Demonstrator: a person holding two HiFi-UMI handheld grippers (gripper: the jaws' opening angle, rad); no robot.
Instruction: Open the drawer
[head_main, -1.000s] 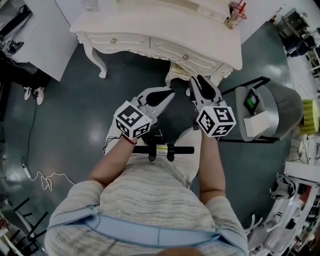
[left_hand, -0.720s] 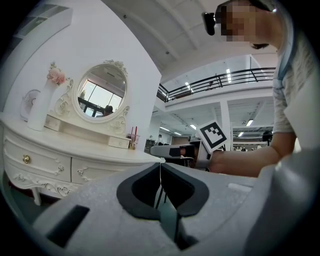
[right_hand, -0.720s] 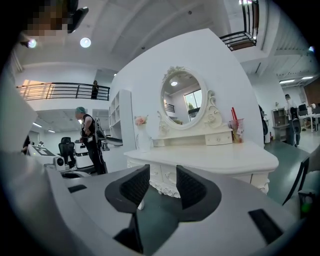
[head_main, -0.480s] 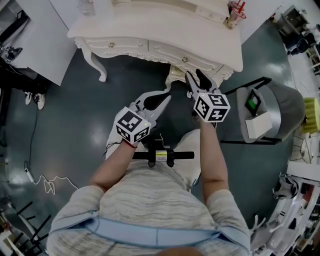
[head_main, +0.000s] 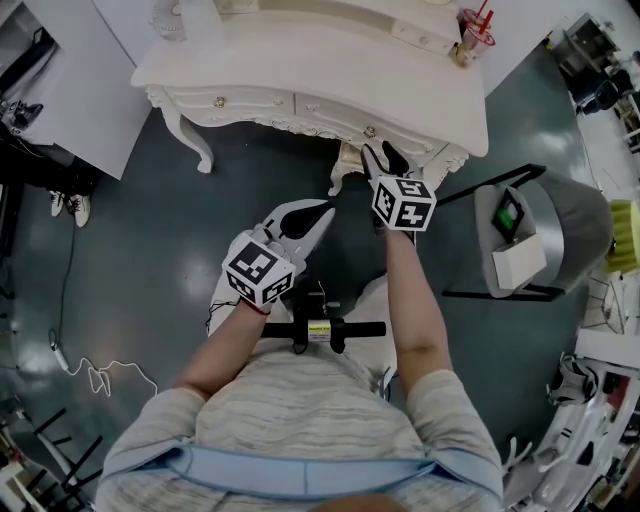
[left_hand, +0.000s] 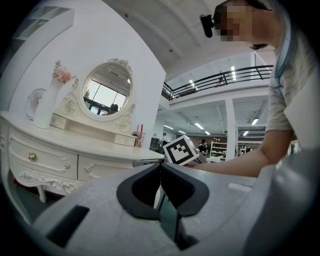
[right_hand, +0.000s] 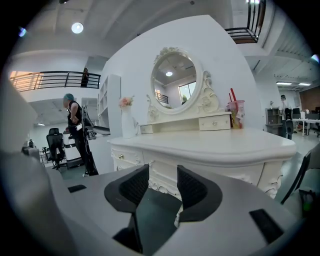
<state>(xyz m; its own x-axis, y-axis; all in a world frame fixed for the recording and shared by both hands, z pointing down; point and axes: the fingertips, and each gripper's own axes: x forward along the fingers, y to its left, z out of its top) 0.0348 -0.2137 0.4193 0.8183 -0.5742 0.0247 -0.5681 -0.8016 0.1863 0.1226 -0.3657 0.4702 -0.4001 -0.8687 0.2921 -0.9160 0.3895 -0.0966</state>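
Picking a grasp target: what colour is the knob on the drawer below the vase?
Gold knob, cream-white drawer; clearest in the left gripper view.

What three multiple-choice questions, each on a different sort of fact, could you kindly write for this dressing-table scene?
1. Where is the cup with red straws?
A. right of the mirror
B. on the floor
C. on the chair
2. The dressing table is:
A. black
B. white
C. red
3. The right gripper is:
A. shut on a knob
B. shut on the cup
C. open, empty
Key: 1A, it stands on the table beside the mirror; 2B, its top and legs are white; 3C, its jaws, which have just been opening, stand apart with nothing between.
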